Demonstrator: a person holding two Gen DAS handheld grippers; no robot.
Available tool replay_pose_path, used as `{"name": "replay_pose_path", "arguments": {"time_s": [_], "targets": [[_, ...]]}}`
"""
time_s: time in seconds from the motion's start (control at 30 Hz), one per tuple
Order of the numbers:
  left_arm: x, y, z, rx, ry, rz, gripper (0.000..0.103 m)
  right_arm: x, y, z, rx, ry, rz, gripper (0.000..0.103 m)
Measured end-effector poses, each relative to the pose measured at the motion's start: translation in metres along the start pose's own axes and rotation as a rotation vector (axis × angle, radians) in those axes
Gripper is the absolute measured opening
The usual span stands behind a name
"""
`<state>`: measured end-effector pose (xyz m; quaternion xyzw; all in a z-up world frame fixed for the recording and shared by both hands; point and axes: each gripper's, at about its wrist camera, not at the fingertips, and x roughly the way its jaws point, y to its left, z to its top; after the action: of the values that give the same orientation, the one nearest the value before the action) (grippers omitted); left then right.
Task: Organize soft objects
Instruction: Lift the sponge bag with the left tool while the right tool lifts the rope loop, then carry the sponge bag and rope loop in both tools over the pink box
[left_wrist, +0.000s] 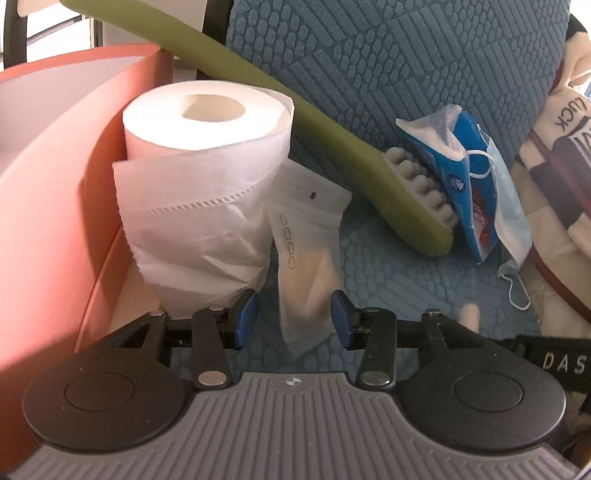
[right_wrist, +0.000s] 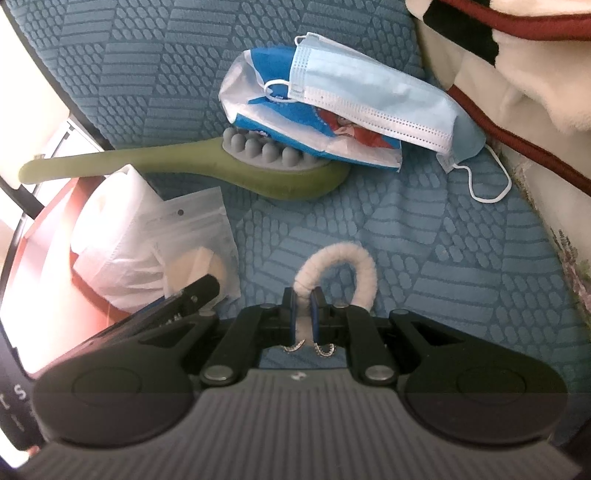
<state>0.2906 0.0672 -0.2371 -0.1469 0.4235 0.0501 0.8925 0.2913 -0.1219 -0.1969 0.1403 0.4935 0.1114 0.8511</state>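
My left gripper stands open over the teal cushion, its blue pads on either side of a clear plastic pouch without pressing it. The pouch leans against a white toilet roll that stands upright by the orange box. My right gripper is shut on one end of a white fuzzy loop, which curls up over the cushion. In the right wrist view the pouch and the roll lie at the left.
A green long-handled brush lies across the cushion. A blue tissue pack rests on its head, with a light blue face mask on top. A cream blanket with dark red trim borders the right.
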Motion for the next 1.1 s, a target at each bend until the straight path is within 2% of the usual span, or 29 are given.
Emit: {"name": "replay_pose_path", "arguments": {"time_s": [0.07, 0.1, 0.2, 0.3, 0.47, 0.93, 1.1], "targets": [[0.001, 0.000, 0.001, -0.004, -0.002, -0.018, 0.036, 0.001, 0.001, -0.001, -0.006, 0.004, 0.001, 0.012], [0.002, -0.001, 0.002, -0.001, 0.000, -0.028, 0.025, 0.001, 0.002, -0.001, -0.010, 0.005, 0.001, 0.012], [0.002, -0.003, 0.002, 0.001, 0.003, -0.042, 0.012, 0.003, 0.003, -0.001, -0.020, 0.009, 0.002, 0.012], [-0.007, -0.006, 0.003, 0.007, -0.012, -0.049, 0.010, 0.002, 0.004, 0.000, -0.028, 0.010, 0.001, 0.012], [-0.024, 0.000, 0.004, -0.042, 0.013, -0.059, 0.010, -0.001, 0.007, 0.001, -0.053, 0.009, -0.002, 0.012], [-0.091, 0.001, -0.012, 0.010, 0.001, -0.064, 0.010, -0.022, 0.026, -0.006, -0.191, -0.026, -0.018, 0.012], [-0.112, 0.006, -0.023, 0.013, 0.023, -0.071, 0.010, -0.033, 0.031, -0.017, -0.239, -0.041, -0.022, 0.012]]}}
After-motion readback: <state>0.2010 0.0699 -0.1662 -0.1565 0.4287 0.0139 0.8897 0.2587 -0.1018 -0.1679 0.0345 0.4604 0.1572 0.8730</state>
